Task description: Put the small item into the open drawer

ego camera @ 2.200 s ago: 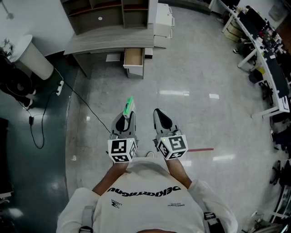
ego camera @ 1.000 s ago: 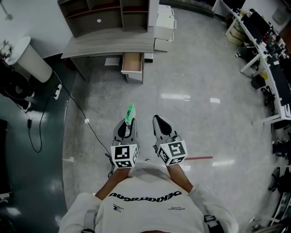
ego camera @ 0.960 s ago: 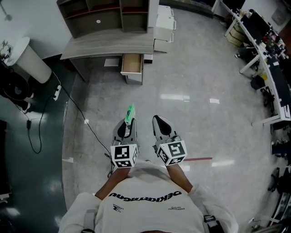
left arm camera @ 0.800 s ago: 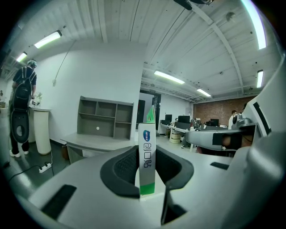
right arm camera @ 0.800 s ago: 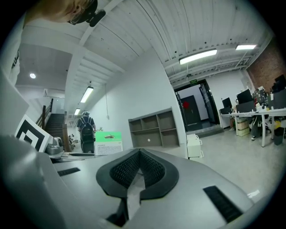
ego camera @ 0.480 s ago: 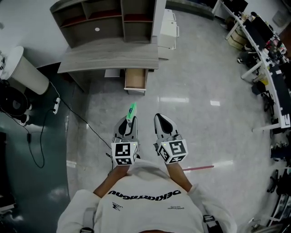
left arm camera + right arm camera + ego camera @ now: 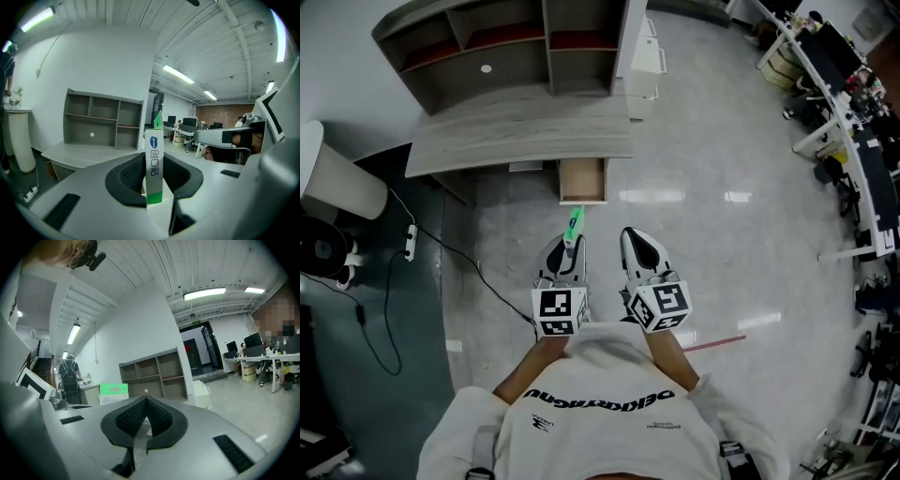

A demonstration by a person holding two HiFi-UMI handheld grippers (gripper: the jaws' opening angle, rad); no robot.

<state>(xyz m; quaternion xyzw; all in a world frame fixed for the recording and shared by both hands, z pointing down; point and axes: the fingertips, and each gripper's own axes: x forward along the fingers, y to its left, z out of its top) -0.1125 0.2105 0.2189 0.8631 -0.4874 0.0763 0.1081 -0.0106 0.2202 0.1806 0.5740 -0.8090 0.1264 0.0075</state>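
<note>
Desk (image 7: 516, 131) above open drawer (image 7: 582, 180) (cable (image 7: 478, 274) leftward)

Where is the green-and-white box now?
The box is clamped in the left claw, left of centre in the head view, its green tip just short of the open drawer under the desk.

Glossy floor (image 7: 722, 262); matt wood-grain desk (image 7: 516, 136); printed card packet (image 7: 154, 159).

Side by side, left claw (image 7: 563, 246) clamps a slim box (image 7: 574, 223); right claw (image 7: 635, 236) is closed.
</note>
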